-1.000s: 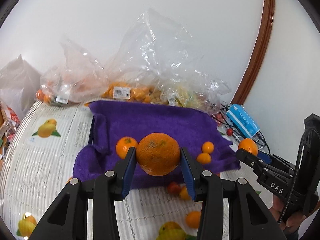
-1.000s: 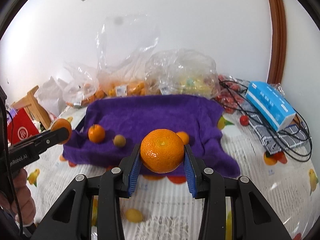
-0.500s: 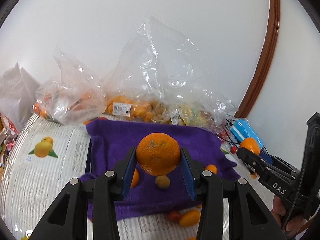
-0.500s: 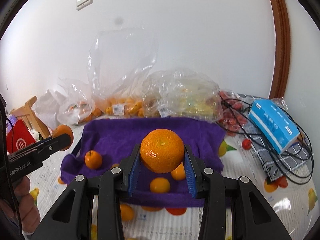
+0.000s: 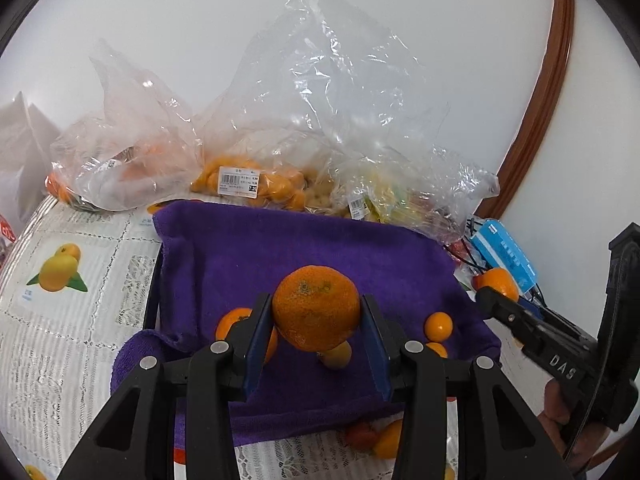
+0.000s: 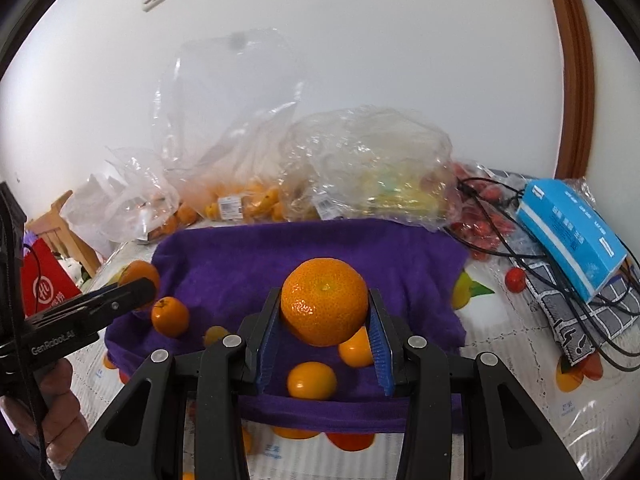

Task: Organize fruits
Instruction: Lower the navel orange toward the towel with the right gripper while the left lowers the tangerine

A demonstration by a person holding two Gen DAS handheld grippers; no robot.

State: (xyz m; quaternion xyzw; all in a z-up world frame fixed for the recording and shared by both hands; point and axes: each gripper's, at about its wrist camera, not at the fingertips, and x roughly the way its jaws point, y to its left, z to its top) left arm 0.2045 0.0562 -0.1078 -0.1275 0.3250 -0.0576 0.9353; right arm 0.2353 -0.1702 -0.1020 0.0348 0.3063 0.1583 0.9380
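In the left wrist view my left gripper (image 5: 316, 322) is shut on a large mandarin (image 5: 316, 306) held above the purple towel (image 5: 280, 248). A small orange (image 5: 234, 320) and a kumquat (image 5: 337, 355) lie on the towel beneath it. My right gripper (image 6: 324, 322) is likewise shut on a second large mandarin (image 6: 324, 304) over the towel (image 6: 320, 252), with small oranges (image 6: 312, 380) and another orange (image 6: 170, 316) lying below. Each gripper shows at the edge of the other's view, the right gripper (image 5: 496, 300) and the left gripper (image 6: 136, 292).
Clear plastic bags of fruit (image 5: 256, 184) are piled against the wall behind the towel. A blue box (image 6: 572, 236), black cables (image 6: 500, 216) and cherry tomatoes (image 6: 516, 278) lie to the right. Loose fruit (image 6: 296, 432) sits on the printed tablecloth (image 5: 60, 320) before the towel.
Both grippers have carried their mandarins forward and slightly down, over the near part of the towel. Both grips are unchanged.
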